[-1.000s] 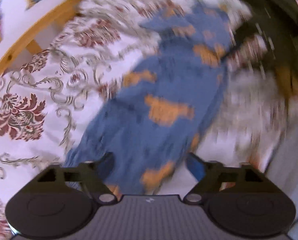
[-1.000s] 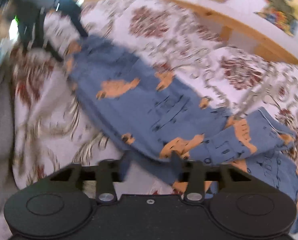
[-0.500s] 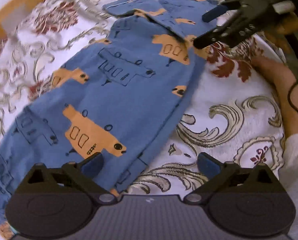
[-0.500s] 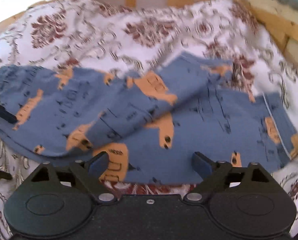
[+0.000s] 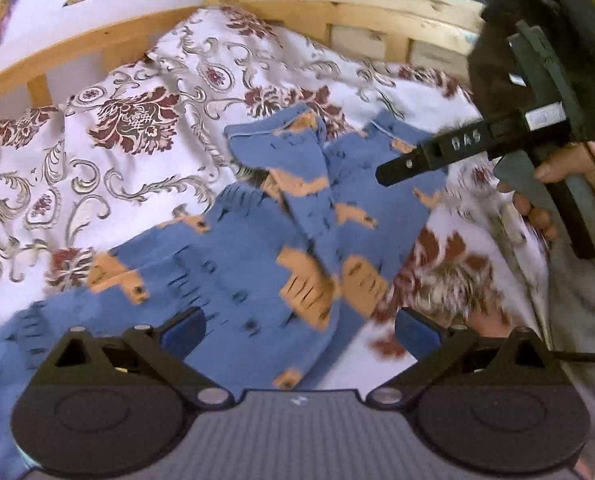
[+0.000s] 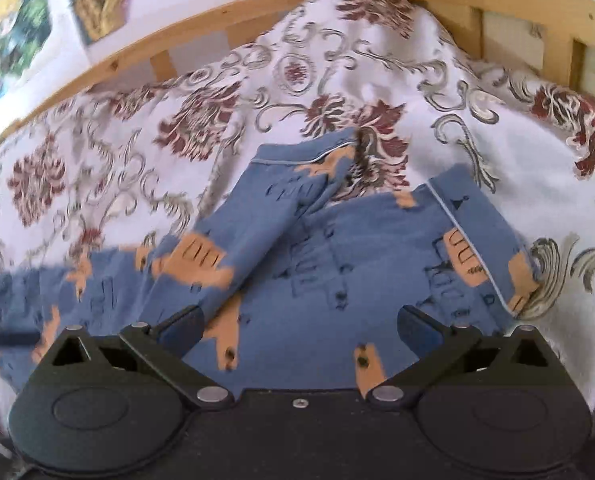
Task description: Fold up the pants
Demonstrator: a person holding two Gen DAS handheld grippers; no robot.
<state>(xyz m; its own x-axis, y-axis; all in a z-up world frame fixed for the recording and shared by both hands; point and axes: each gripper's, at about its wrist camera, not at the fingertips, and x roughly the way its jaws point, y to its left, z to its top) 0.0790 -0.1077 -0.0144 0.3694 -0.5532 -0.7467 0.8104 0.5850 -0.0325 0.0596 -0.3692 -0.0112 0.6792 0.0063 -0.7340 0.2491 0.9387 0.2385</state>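
Both grippers, left (image 5: 297,330) and right (image 6: 299,330), gape empty over the pants (image 6: 337,264); print blurred, no writing legible.

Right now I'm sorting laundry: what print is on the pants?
Blue pants with orange vehicle shapes; clearest in the right wrist view.

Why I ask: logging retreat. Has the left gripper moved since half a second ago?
Yes. Left gripper tilted up: the bed frame, then barely visible, now spans the top.
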